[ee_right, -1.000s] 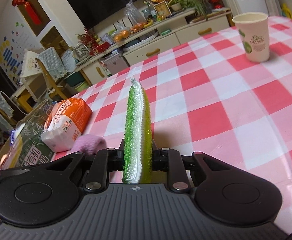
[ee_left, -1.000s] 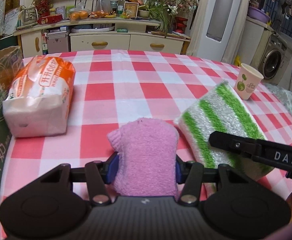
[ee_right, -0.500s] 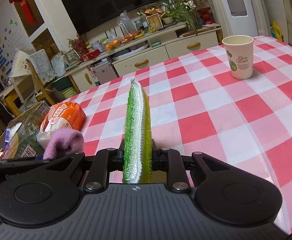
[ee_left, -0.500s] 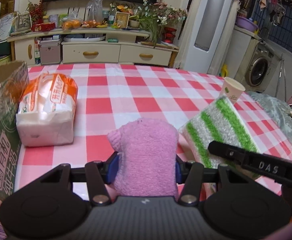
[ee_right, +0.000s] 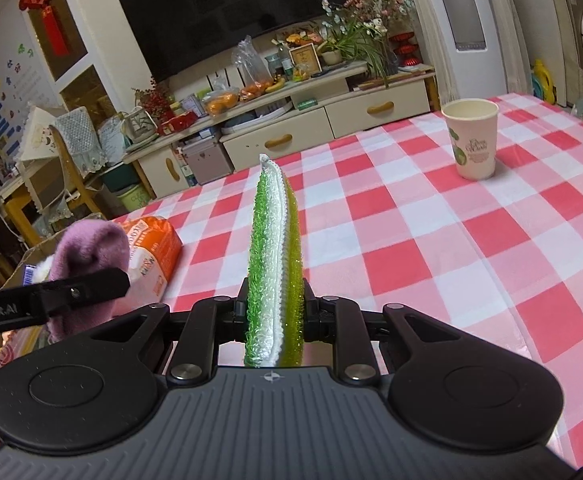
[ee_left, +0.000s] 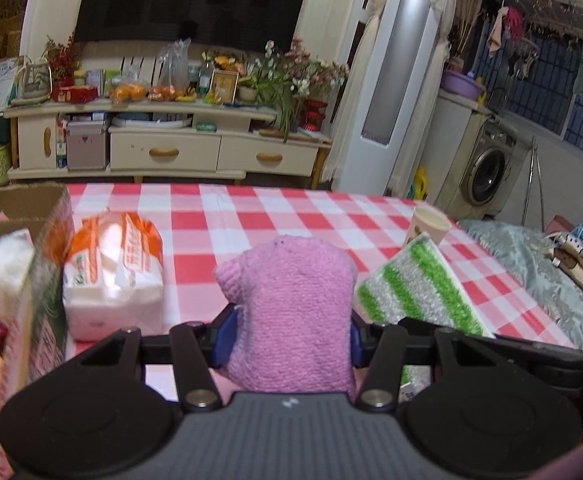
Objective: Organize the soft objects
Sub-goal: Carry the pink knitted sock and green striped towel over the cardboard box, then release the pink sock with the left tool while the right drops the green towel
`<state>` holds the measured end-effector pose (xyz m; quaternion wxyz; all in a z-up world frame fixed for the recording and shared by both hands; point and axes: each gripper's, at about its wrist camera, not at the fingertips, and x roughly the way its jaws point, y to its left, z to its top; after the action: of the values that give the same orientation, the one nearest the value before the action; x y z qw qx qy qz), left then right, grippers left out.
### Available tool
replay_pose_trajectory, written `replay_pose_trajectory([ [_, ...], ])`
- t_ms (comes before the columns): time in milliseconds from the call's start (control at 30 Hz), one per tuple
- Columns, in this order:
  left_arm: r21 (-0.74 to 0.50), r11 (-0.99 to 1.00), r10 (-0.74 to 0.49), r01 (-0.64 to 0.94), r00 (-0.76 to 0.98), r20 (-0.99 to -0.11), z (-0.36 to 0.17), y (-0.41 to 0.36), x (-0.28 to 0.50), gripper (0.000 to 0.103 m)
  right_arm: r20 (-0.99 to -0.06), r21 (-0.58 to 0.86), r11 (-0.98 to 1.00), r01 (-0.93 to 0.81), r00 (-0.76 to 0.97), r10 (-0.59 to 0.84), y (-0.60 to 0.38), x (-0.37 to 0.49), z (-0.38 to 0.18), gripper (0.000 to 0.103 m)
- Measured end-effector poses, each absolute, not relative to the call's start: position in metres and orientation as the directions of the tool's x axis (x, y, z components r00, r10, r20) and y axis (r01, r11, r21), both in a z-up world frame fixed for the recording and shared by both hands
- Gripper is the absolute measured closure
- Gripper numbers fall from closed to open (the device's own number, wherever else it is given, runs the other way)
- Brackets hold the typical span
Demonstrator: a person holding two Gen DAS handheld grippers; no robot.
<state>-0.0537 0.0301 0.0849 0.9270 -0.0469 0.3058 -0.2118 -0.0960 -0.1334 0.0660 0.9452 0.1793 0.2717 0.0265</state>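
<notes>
You have lifted both tools since a second ago, and more of the room shows beyond the worktop [ee_left: 275, 216]. In the left wrist view, your left hand-held gripper [ee_left: 289, 334] is clamped on the pink knit piece [ee_left: 291, 312], held above the near edge; the cardboard box [ee_left: 19, 240] sits at the left, with the orange tissue pack [ee_left: 115, 276] just beside it. In the right wrist view, your right hand-held gripper [ee_right: 274, 316] pinches the green-and-white sponge cloth [ee_right: 275, 256] edge-up, the paper cup [ee_right: 473, 142] far right.

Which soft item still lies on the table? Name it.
The orange-and-white tissue pack; the pink knit and green-striped sponge cloth are both held up in tools.
</notes>
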Motion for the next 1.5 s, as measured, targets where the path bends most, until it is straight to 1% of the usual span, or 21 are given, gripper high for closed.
replay_pose_trajectory([
  [367,-0.253,0.898,-0.439,0.36,0.773,-0.457,0.111,0.064,-0.063,0.051,-0.452,0.341,0.939,-0.037,0.87,0.199,-0.106,-0.086,0.092,0.079],
  [600,-0.27,0.903,-0.422,0.334,0.811,-0.406,0.123,0.092,-0.068,0.051,-0.424,0.318,0.941,-0.117,0.87,0.251,-0.084,-0.068,0.104,0.079],
  [800,-0.289,0.912,-0.389,0.292,0.84,-0.38,0.129,0.115,-0.069,0.051,-0.396,0.311,0.932,-0.186,0.866,0.306,-0.057,-0.044,0.116,0.079],
  [1167,-0.315,0.93,-0.302,0.189,0.881,-0.363,0.131,0.156,-0.069,0.051,-0.368,0.298,0.897,-0.326,0.828,0.424,0.007,0.006,0.13,0.079],
  [1300,-0.316,0.939,-0.255,0.136,0.891,-0.376,0.127,0.173,-0.068,0.051,-0.36,0.288,0.878,-0.383,0.806,0.47,0.033,0.025,0.135,0.079],
  [1500,-0.304,0.952,-0.167,0.037,0.895,-0.414,0.119,0.201,-0.064,0.051,-0.363,0.234,0.863,-0.447,0.783,0.505,0.073,0.058,0.138,0.079],
])
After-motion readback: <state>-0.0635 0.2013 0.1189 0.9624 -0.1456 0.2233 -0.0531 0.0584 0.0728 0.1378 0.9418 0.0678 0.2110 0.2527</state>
